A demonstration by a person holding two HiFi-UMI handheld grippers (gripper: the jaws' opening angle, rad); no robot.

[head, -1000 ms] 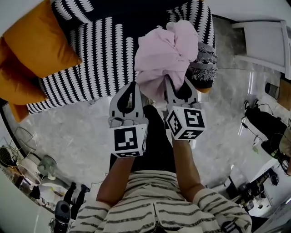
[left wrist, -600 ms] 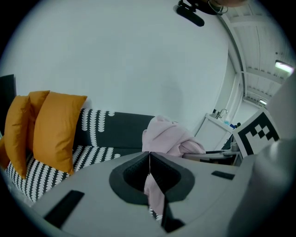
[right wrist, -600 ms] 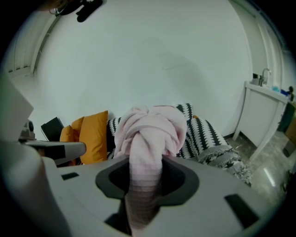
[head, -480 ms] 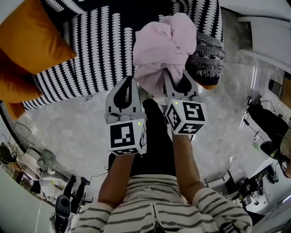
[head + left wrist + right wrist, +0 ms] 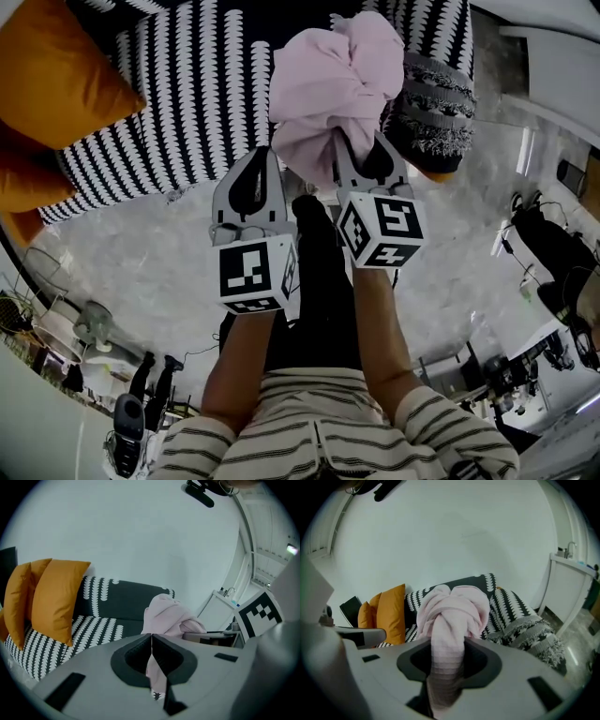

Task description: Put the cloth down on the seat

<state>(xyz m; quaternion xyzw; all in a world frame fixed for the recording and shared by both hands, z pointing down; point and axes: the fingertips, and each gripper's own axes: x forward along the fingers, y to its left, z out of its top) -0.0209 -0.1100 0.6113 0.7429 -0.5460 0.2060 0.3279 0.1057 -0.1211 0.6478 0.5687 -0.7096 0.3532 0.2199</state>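
Observation:
A bunched pink cloth point(image 5: 328, 84) hangs over the front of the black-and-white patterned sofa seat point(image 5: 178, 112). My right gripper point(image 5: 343, 141) is shut on a thick roll of it, which fills the jaws in the right gripper view point(image 5: 447, 644). My left gripper point(image 5: 266, 152) is at the cloth's lower left edge. Its jaws meet in a thin line in the left gripper view point(image 5: 151, 637), with a strip of pink cloth point(image 5: 157, 674) caught between them. The bundle point(image 5: 166, 616) shows just beyond, above the seat point(image 5: 101, 627).
Orange cushions point(image 5: 56, 84) lean at the sofa's left end. A grey fringed throw point(image 5: 436, 112) lies on the right end. Pale marble floor point(image 5: 141, 262) runs in front. A white cabinet point(image 5: 553, 56) and cabled clutter point(image 5: 548, 253) stand to the right.
Both grippers have come down together with the cloth toward the sofa seat. Neither grip has changed.

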